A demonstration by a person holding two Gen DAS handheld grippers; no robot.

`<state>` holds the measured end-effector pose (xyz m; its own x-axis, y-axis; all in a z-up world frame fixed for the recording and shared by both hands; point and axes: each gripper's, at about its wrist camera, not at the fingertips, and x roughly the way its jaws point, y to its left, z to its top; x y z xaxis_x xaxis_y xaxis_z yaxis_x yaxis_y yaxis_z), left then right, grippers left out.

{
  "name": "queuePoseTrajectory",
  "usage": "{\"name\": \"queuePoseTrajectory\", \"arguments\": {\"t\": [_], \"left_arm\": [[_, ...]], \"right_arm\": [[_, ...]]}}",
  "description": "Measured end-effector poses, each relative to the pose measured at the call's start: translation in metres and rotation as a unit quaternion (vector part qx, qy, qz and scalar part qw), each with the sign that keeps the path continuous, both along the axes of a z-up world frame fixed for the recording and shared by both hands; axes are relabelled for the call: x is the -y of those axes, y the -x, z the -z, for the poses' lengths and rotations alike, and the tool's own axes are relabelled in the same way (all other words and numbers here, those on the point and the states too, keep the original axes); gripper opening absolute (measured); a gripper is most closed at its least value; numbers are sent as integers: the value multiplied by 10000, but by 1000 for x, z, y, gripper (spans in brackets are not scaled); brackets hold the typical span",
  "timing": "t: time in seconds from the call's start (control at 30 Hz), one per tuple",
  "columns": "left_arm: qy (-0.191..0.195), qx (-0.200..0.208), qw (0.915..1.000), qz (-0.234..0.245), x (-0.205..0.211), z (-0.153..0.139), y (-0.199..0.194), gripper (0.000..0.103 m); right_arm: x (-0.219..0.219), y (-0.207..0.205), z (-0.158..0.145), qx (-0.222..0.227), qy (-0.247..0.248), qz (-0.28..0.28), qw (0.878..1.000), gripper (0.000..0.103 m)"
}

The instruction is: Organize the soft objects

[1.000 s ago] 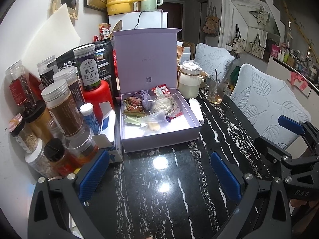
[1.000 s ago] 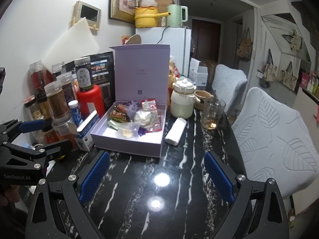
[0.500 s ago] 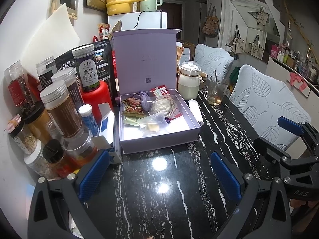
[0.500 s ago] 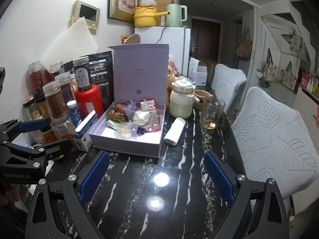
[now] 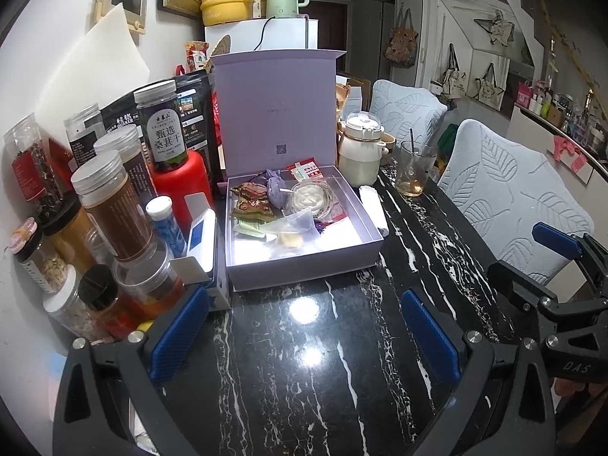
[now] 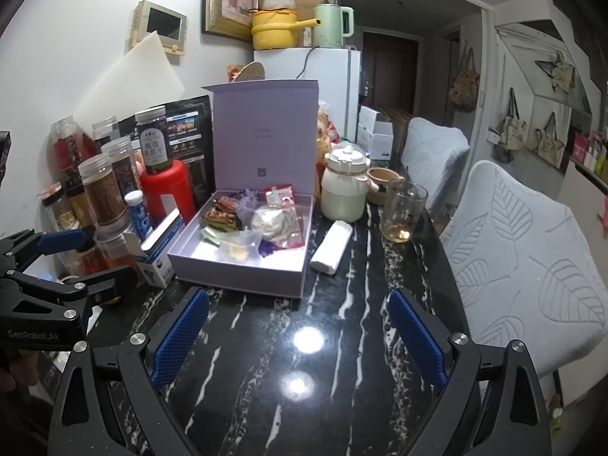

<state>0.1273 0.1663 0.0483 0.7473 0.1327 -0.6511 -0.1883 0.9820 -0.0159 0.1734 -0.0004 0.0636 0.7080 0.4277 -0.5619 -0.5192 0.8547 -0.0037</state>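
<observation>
I see the lavender box (image 5: 304,262) sitting open on the black marbled bench (image 5: 323,361), lid upright at its far side, with soft packets inside: a purple sachet (image 5: 274,190), a white coiled bundle in clear wrap (image 5: 309,199) and a clear bag (image 5: 292,230). Jars (image 5: 114,212) crowd the bench to its left, while a white roll (image 6: 331,247), a cream pot (image 6: 345,190) and a glass (image 6: 402,211) stand to its right. My left gripper (image 5: 304,330) and right gripper (image 6: 298,338) hover over the near bench, both with jaws spread wide and holding nothing.
</observation>
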Motion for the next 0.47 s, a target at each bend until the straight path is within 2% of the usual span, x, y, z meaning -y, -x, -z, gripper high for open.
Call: {"name": "queuePoseTrajectory", "arguments": {"t": [0.47], "left_arm": [[-29,93,10000,-6,3,-1,1,103]], "right_arm": [[5,-5,1,-81,-51,35,9999,97]]}}
